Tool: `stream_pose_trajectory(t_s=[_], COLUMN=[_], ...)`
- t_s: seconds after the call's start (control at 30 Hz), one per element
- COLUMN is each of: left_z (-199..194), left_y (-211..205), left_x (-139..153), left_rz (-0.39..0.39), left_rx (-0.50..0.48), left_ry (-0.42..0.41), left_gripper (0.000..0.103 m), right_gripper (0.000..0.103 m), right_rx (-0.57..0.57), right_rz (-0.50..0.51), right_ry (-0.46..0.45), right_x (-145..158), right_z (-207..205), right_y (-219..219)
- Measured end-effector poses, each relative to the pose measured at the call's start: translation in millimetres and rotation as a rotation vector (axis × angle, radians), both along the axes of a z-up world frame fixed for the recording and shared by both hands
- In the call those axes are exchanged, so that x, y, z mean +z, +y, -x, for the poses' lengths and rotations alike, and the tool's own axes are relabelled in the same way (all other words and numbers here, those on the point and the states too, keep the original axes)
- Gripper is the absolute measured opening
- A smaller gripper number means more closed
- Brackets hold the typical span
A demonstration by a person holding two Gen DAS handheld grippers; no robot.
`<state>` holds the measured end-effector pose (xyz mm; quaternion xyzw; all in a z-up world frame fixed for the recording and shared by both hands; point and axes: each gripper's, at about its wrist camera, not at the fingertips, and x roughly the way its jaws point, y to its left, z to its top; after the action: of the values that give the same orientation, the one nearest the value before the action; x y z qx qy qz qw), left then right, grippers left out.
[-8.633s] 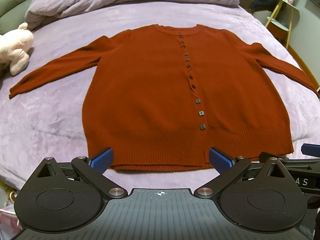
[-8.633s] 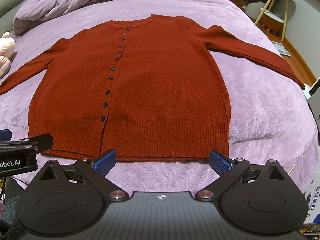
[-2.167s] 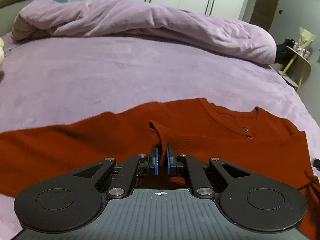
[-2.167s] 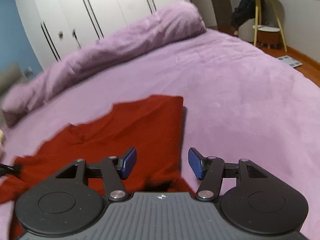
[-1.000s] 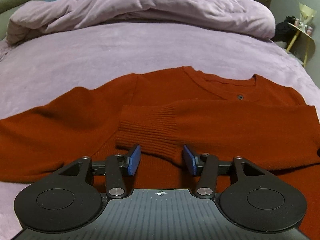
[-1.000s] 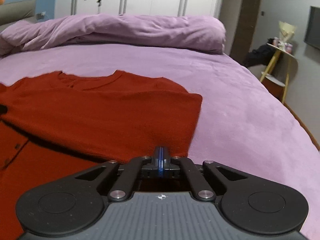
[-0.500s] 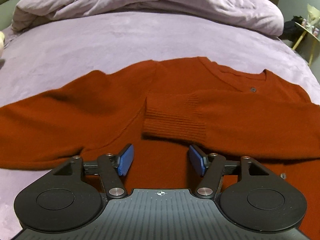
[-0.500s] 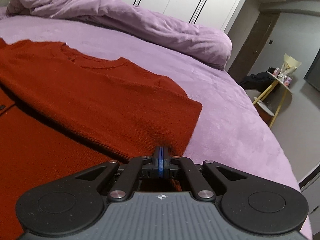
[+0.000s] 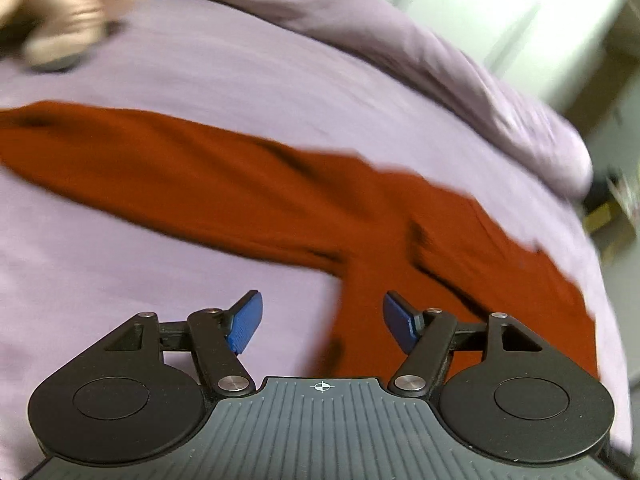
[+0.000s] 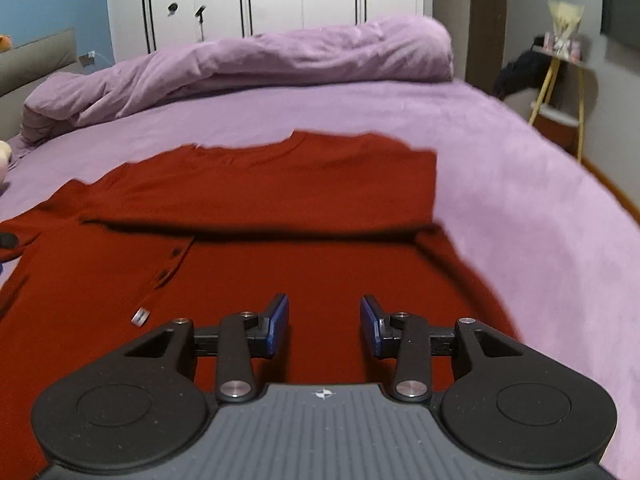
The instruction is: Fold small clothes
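The left gripper [image 9: 322, 322] hangs with its blue pads spread apart, empty, above the purple bedspread [image 9: 168, 272]. A red cardigan [image 9: 460, 264] lies ahead, one sleeve [image 9: 160, 176] stretched out leftward. A blurred plush toy [image 9: 64, 12] sits far left.

Through the right wrist camera I saw the rust-red cardigan [image 10: 280, 208] as matt knit cloth, its small buttons dark, one glinting at about eight o'clock. The bedspread [image 10: 520, 184] looked like soft, velvety lilac fabric; the duvet [image 10: 260, 64] at twelve o'clock was smoother, crumpled cloth. My right gripper [image 10: 324, 326] was matt black plastic with ribbed blue pads and shiny metal pivots.
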<state>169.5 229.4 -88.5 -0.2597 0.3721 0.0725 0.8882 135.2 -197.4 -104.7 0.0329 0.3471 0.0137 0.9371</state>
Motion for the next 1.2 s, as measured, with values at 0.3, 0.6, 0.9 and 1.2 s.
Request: stream_pose_trajectory(t_s=[0.3,0.6,0.9,1.2], left_z=[34.0,31.9,-14.8,-56.1], left_y=[170.0,220.4,111.7,-125.5], left_x=[-37.2,-72.2,42.0,58.3], left_rz=[0.242,0.504,0.065,-0.015], left_rx=[0.498,0.685,0.198,-0.452], left_ry=[-0.04,-0.139,-0.273,-0.232], left_gripper=[0.05,0.01,0.008,0.053], right_gripper=[0.038,0.036,0.034,0.033], right_rx=[-0.032,-0.035,-0.038,-0.04], right_rz=[-0.126,-0.137,-0.179,-0.271], right_ry=[0.065,0.086,0.033,-0.006], right_x=[-2.5,0.4,13.7,25.3], right_z=[-8.6,-14.9,-11.4,-6.1], right_y=[1.7,11.3,0.9,-14.0])
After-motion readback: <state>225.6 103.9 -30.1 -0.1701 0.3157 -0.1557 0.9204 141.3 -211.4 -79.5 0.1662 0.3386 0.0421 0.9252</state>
